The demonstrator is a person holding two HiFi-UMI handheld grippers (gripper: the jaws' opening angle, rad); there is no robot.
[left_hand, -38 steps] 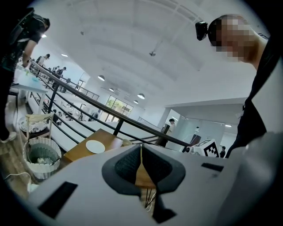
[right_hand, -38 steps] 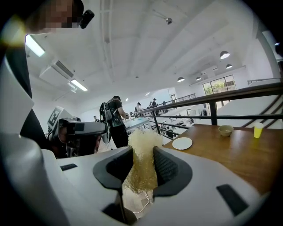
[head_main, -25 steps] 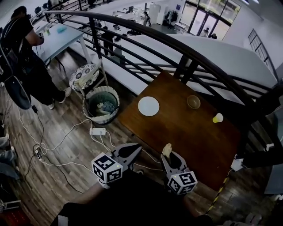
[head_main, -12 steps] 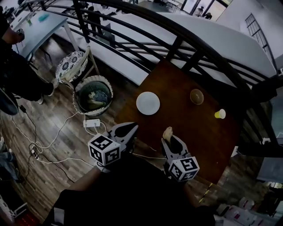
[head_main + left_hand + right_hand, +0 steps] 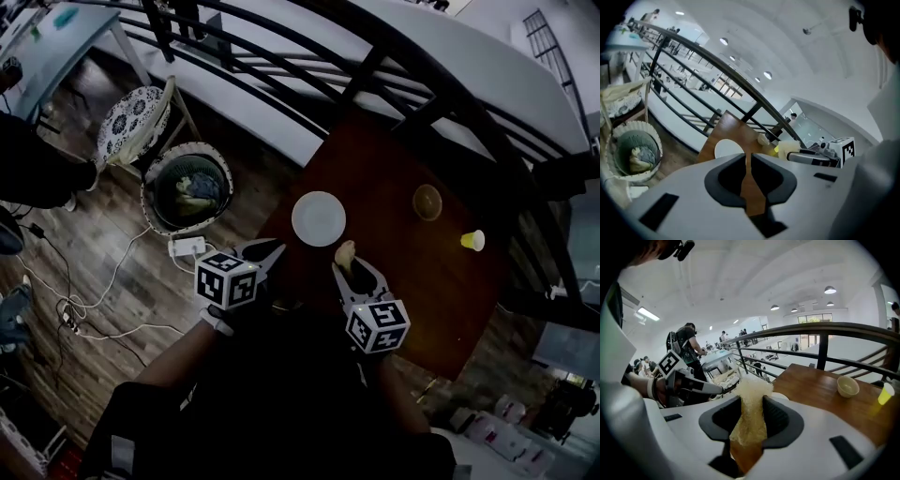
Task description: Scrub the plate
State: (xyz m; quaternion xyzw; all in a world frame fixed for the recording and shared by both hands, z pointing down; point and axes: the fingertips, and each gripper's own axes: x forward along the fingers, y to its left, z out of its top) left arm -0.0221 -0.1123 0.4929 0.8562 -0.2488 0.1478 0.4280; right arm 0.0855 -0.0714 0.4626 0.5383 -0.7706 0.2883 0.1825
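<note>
- On the near-left part of the dark wooden table (image 5: 422, 281), the white plate (image 5: 319, 218) lies flat and bare, close to the table's edge, with nothing resting on it; there it is within reach of both grippers.
- Just short of the plate's near rim, the right gripper (image 5: 345, 265) is clenched on a pale yellow sponge (image 5: 345, 252). The right gripper view shows the sponge (image 5: 750, 416) pinched between the two jaws with its fluffy end sticking out past the tips, so that this soft end, not the hard jaws, would be what meets the plate.
- The sponge appears to hang above the table and apart from the plate, though the steep head view makes the gap hard to judge. Scrubbing looks not yet begun.
- The left gripper (image 5: 265, 251) sits beside the plate's near-left side, over the table's edge. In its own view the jaws (image 5: 746, 159) stand pressed together with only a thin slit between them and nothing held; the plate (image 5: 729, 148) lies straight ahead of them. That placing would suit steadying the plate while the sponge works, which is a judgement only.
- Further along the table, well apart from the plate, stand a small bowl (image 5: 427, 202) and a yellow cup (image 5: 472, 241), out of the way of the scrubbing.
- Beyond the table runs a dark railing (image 5: 422, 103), and on the wooden floor to the left stand a round basket (image 5: 187, 192) and a patterned chair (image 5: 131, 122).
</note>
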